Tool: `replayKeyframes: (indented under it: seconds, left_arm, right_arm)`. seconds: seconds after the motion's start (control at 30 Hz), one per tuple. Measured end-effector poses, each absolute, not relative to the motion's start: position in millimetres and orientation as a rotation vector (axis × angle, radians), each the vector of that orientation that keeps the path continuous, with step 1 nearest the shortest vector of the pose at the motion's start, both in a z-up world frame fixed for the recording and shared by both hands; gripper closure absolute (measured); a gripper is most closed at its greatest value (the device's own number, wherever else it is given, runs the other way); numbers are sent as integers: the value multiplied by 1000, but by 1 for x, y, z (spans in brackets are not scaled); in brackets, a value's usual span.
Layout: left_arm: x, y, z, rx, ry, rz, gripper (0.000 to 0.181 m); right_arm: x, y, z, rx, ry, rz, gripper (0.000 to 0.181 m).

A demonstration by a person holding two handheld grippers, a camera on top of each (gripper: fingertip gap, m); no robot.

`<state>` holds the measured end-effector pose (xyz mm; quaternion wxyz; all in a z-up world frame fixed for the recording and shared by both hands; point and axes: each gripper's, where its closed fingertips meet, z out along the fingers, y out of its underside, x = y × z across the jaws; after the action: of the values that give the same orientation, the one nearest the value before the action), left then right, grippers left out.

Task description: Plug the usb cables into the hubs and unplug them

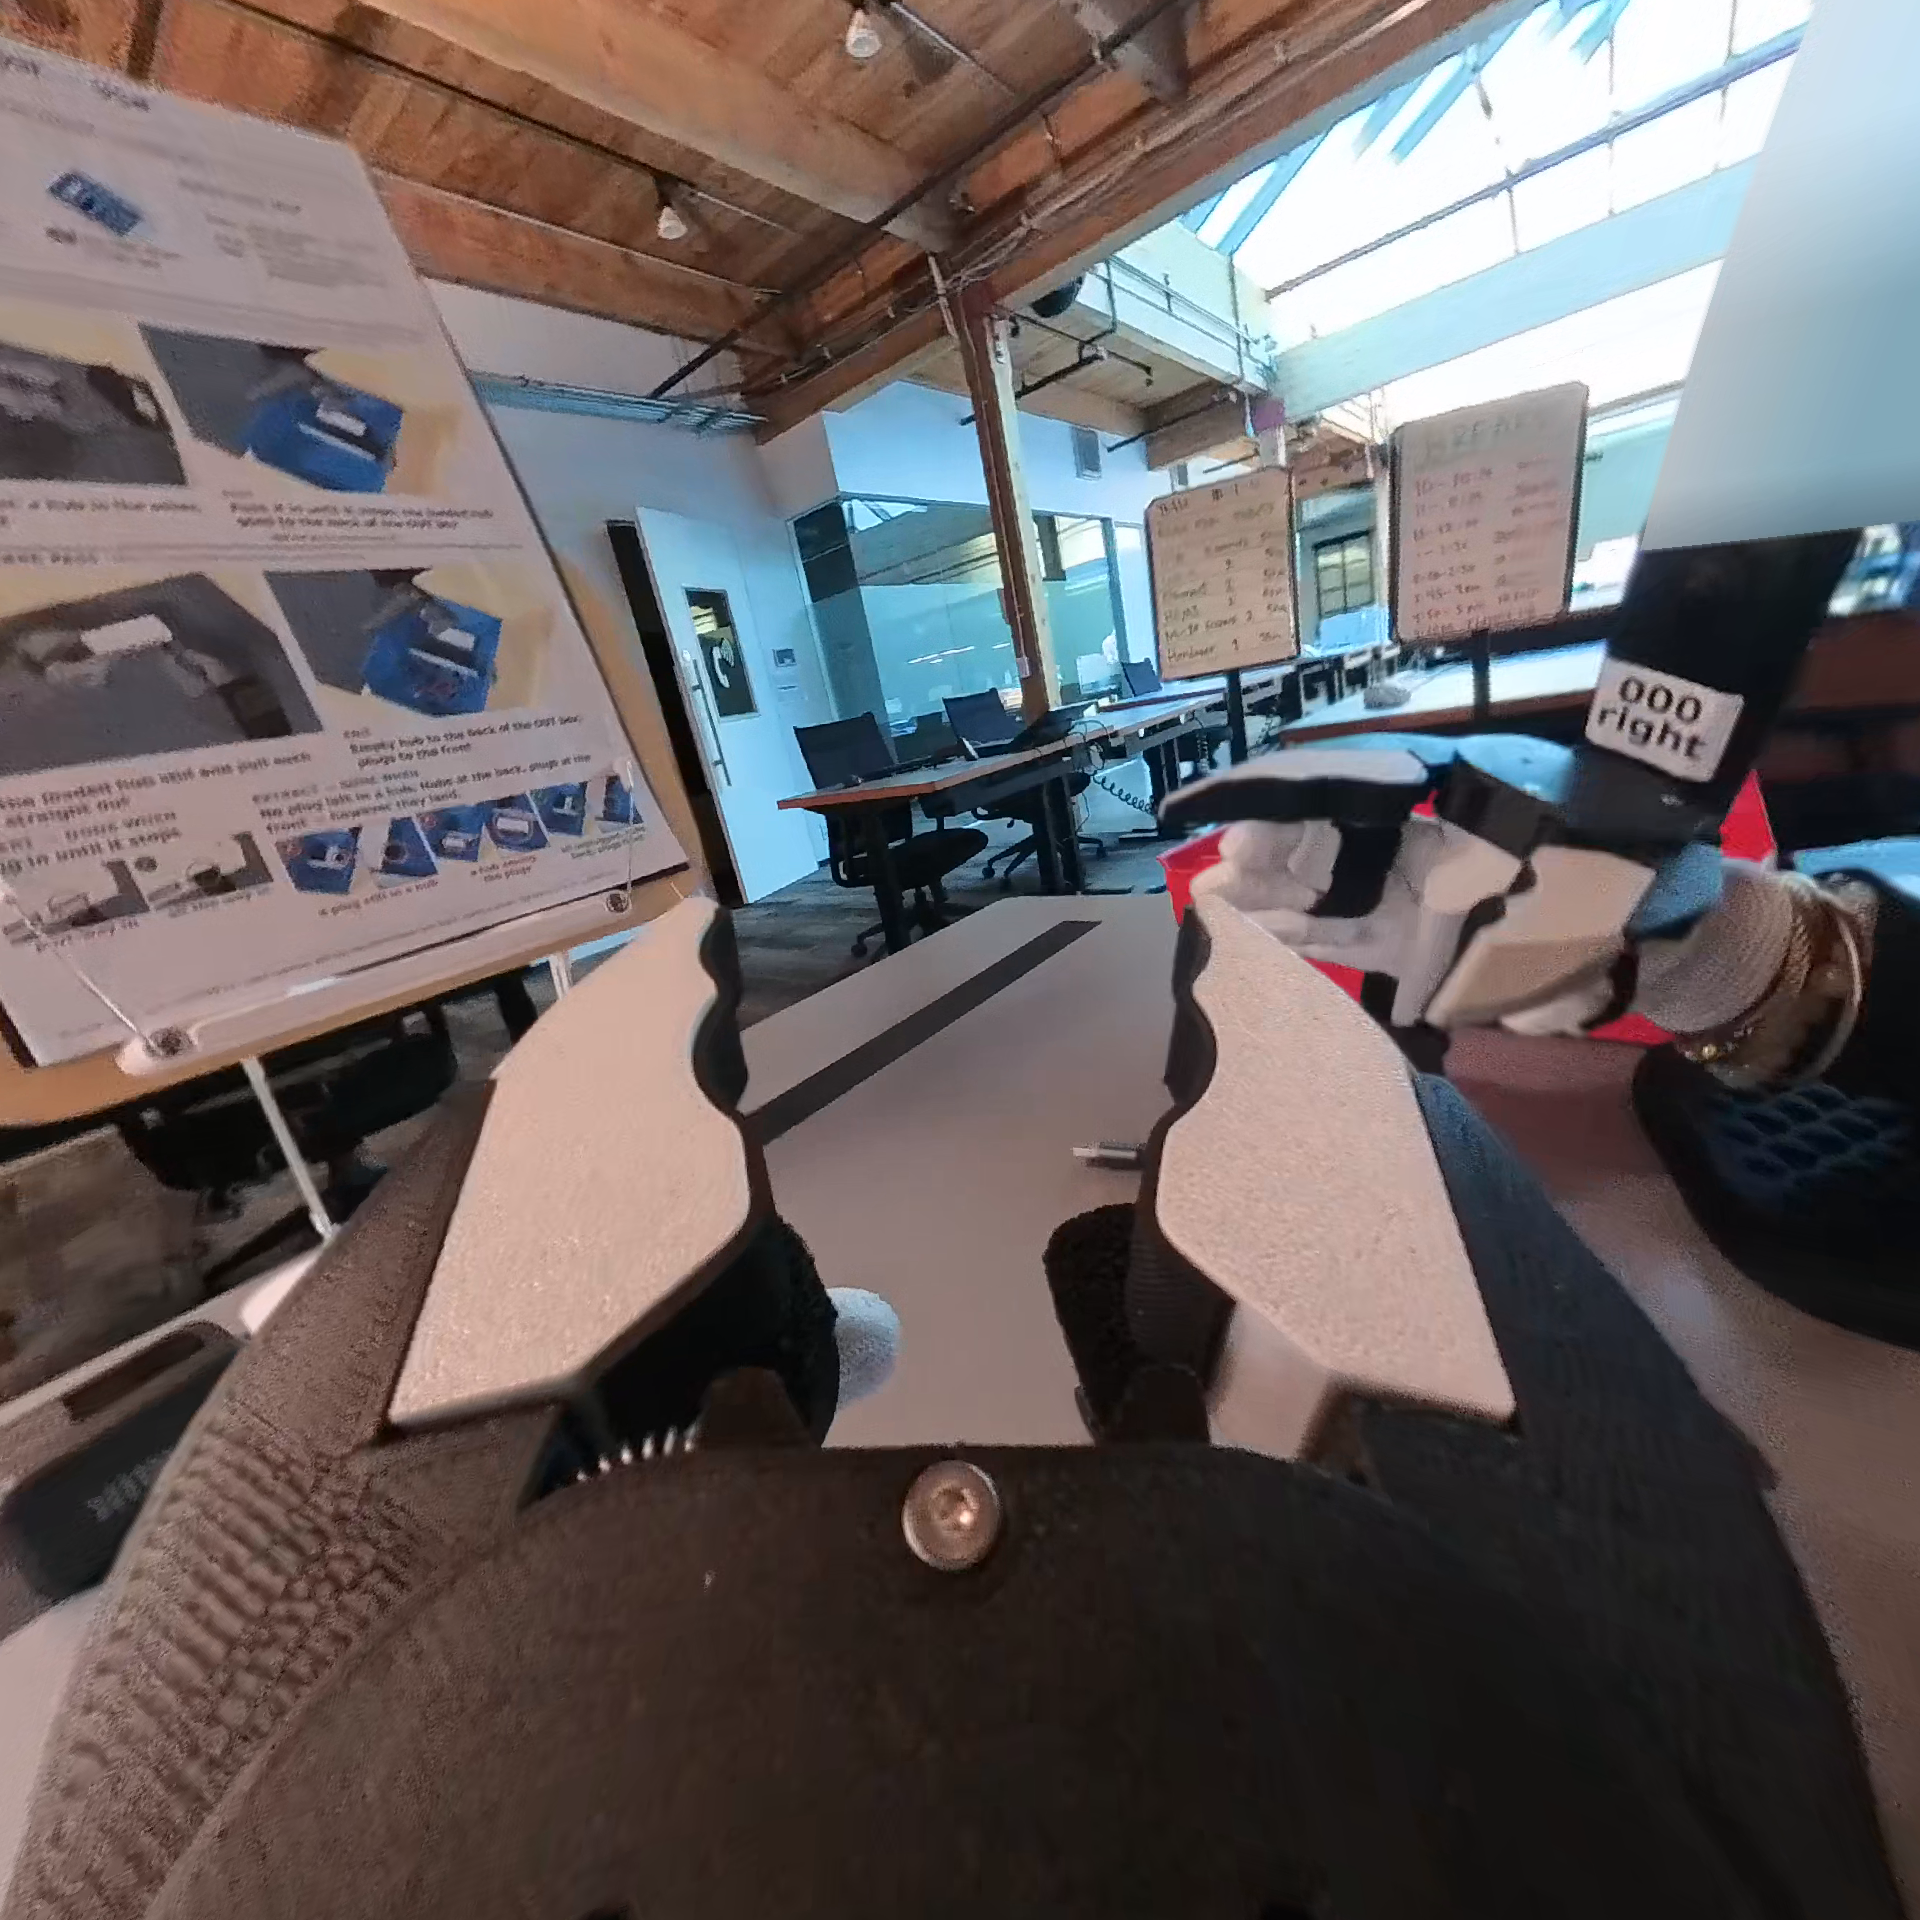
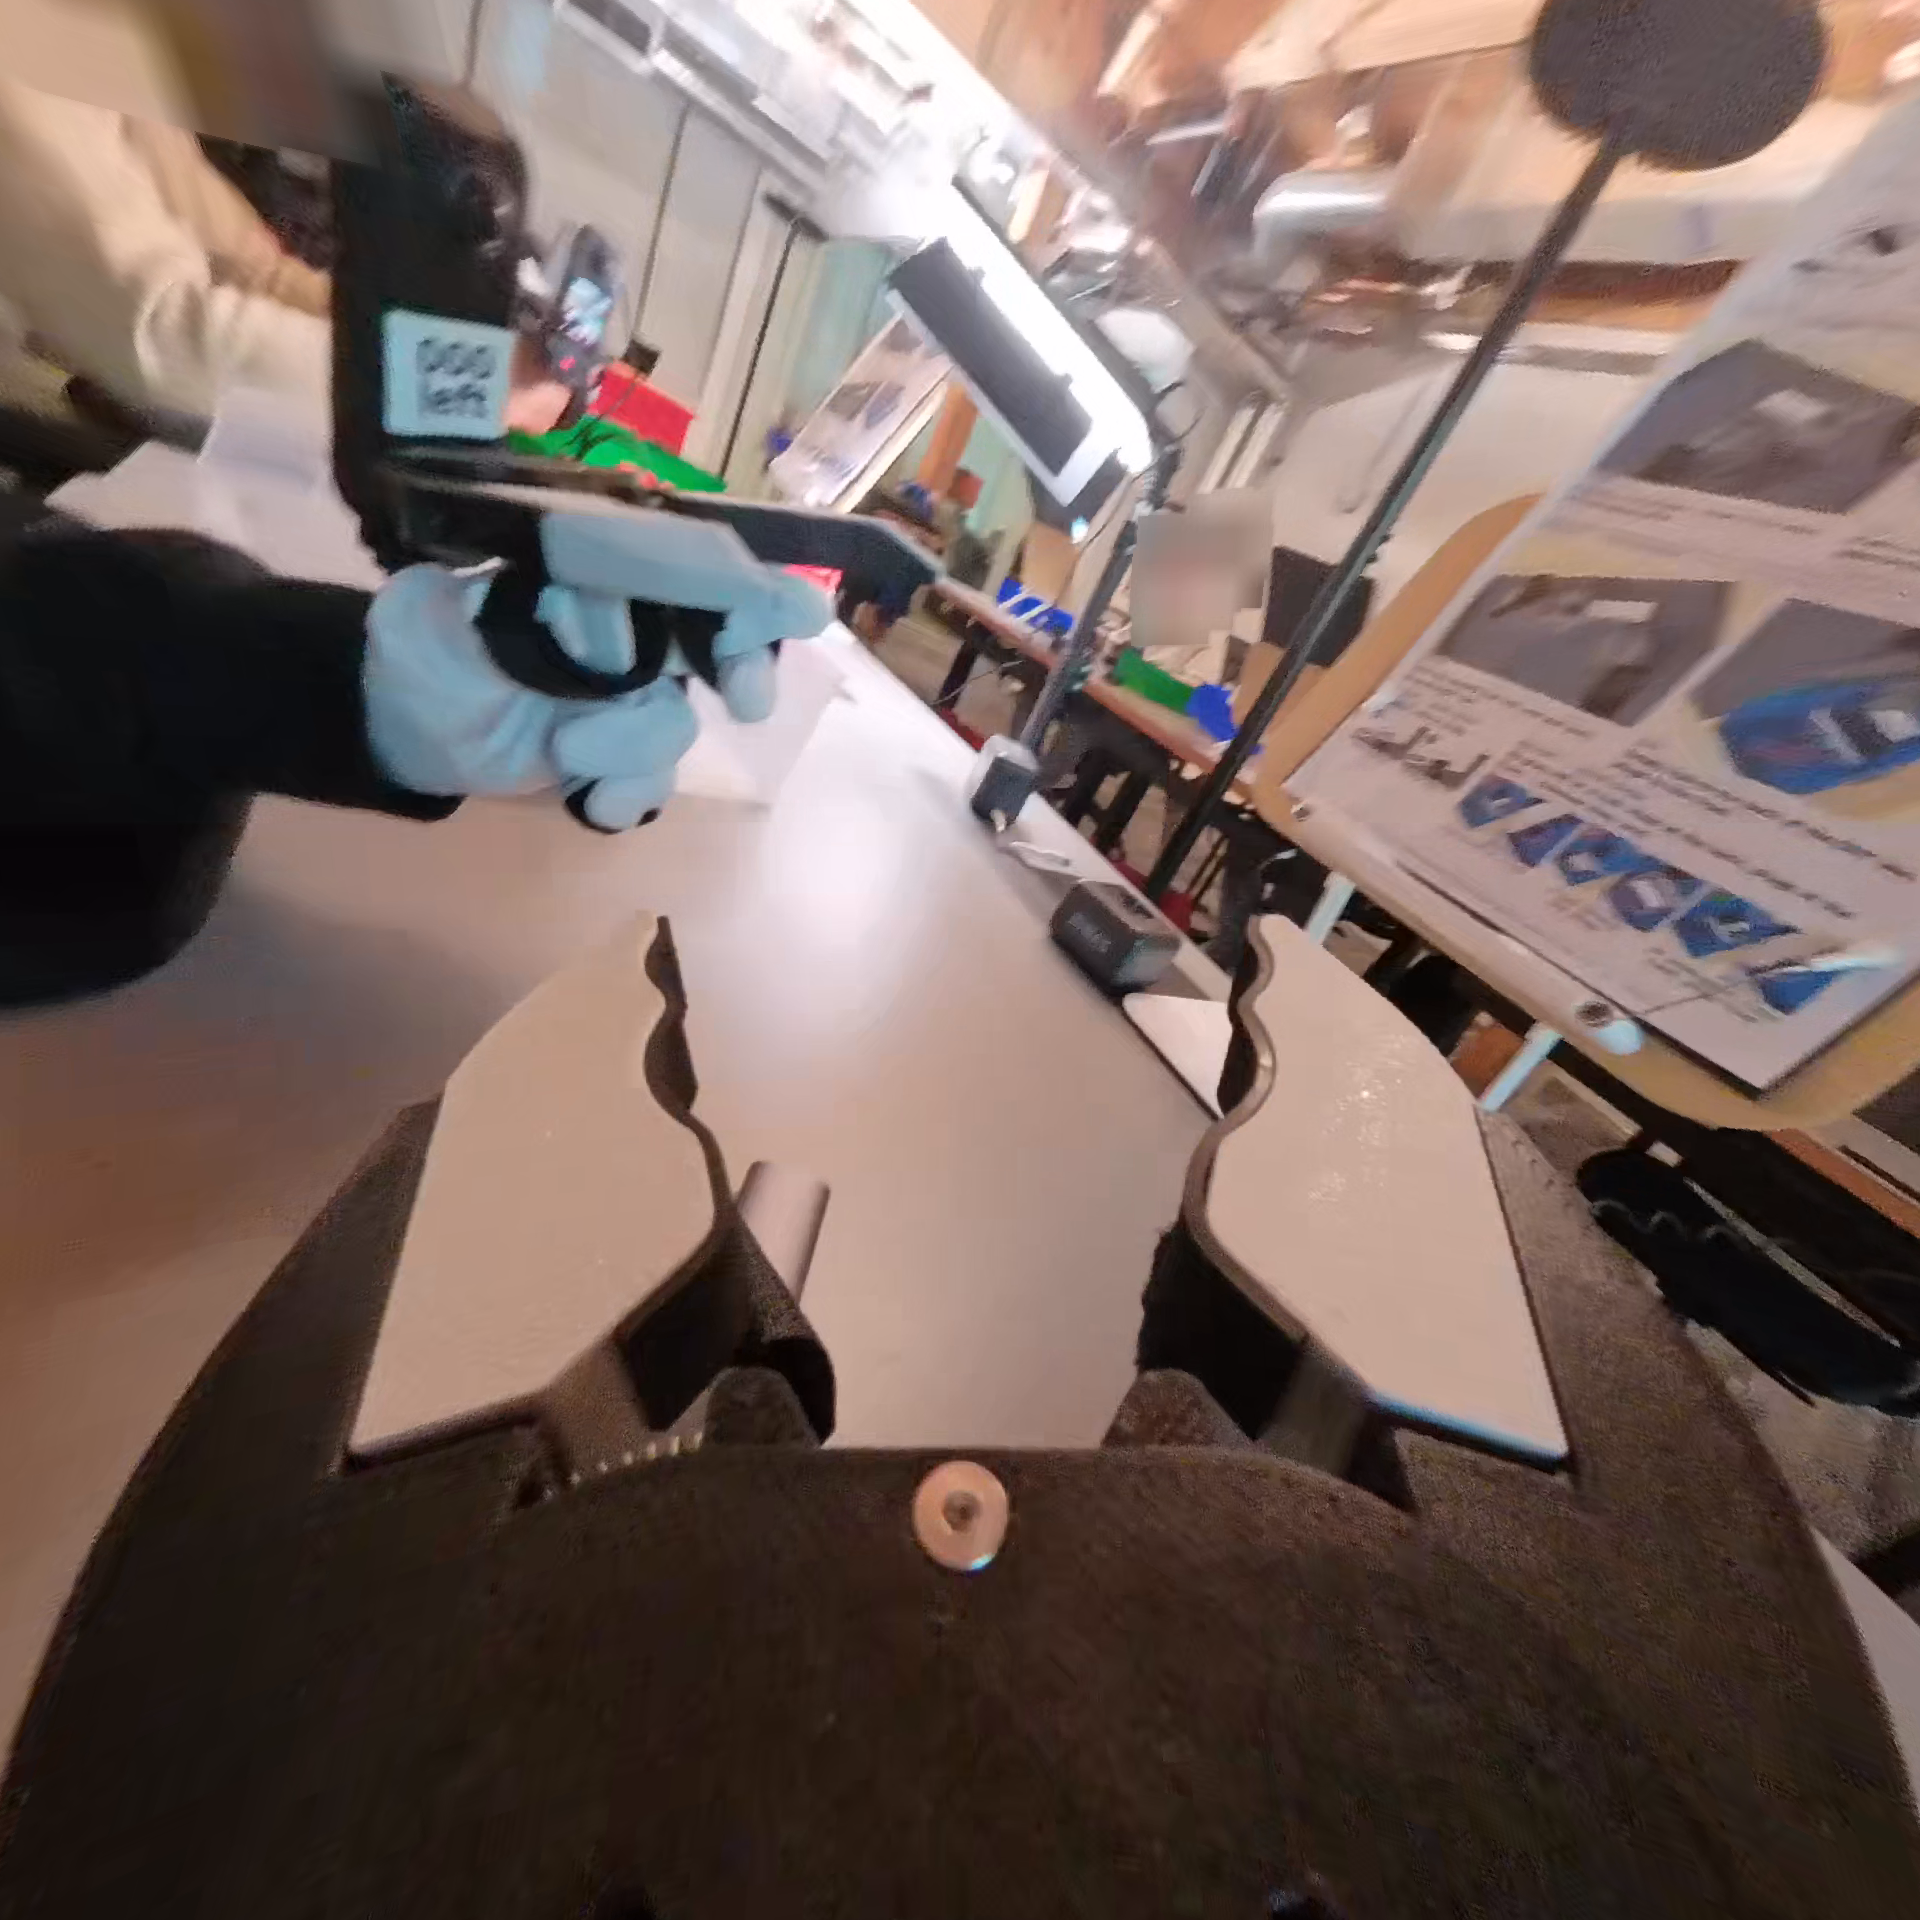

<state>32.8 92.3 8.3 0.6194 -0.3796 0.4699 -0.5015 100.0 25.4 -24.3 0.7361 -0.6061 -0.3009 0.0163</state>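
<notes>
In the left wrist view my left gripper (image 1: pixel 956 935) is open and empty above the grey table (image 1: pixel 935 1299). A small silver USB plug (image 1: pixel 1110 1151) lies on the table just inside the right finger (image 1: pixel 1309 1195). My right gripper (image 1: pixel 1299 795), held by a white-gloved hand, hovers at the upper right. In the right wrist view my right gripper (image 2: pixel 956 935) is open and empty. A silver bar-shaped piece (image 2: pixel 784 1216) lies on the table against the left finger (image 2: pixel 561 1195), partly hidden; I cannot tell what it is. The left gripper (image 2: pixel 862 551) hovers at the upper left.
A tilted instruction board (image 1: pixel 260 520) stands left of the table and shows in the right wrist view (image 2: pixel 1683 675). A red bin (image 1: pixel 1184 883) sits at the far end. A dark grey box (image 2: pixel 1112 940) and a stand's base (image 2: pixel 1003 779) sit by the table's right edge.
</notes>
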Motion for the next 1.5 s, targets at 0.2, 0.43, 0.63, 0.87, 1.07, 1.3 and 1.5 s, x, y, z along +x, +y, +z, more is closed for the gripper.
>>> replayKeyframes:
  seconds: [0.2, 0.43, 0.63, 0.87, 1.07, 1.3, 1.5]
  left_arm:
    - [23, 71, 21, -758, 1211, -921, 112]
    - [-69, 82, 12, -1105, 1399, -588, 119]
    - [-236, 137, -70, -1942, 1320, -221, 137]
    - [-296, 180, -133, -2342, 1329, -160, 140]
    - [-291, 197, -165, -2424, 1402, -206, 145]
    - [-298, 202, -157, -2437, 1306, -163, 177]
    - [-312, 198, -86, -2257, 1089, -75, 178]
  right_arm:
    - [106, 33, -33, -1382, -656, -41, 73]
    - [100, 36, -43, -1416, -692, -49, 70]
    - [104, 35, -36, -1396, -662, -61, 71]
    - [102, 35, -36, -1397, -672, -79, 71]
    - [104, 35, -37, -1399, -671, -77, 72]
    - [102, 35, -37, -1399, -686, -87, 72]
    - [101, 34, -33, -1383, -675, -73, 72]
